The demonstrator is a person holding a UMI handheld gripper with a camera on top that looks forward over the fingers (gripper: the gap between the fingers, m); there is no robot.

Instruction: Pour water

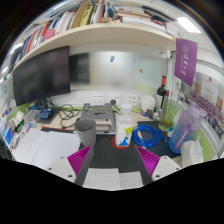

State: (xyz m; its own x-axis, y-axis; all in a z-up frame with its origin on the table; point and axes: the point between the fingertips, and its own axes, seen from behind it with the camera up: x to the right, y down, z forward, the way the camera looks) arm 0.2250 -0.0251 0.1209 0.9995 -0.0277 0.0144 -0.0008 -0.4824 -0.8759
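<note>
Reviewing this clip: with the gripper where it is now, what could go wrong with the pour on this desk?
1. The gripper is open and holds nothing; the grey cup stands just ahead of its left finger, so closing in could knock it over.
2. Papers lie beside the cup, and the monitor stands behind: spilled water would likely reach them.
3. Cables coil near the right finger and might snag it.

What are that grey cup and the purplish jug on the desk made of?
The grey cup, just beyond the open gripper, looks like matte plastic or ceramic: dull, opaque, no shine. The jug seems translucent plastic: light passes through its purplish wall. Neither is certain.
</note>
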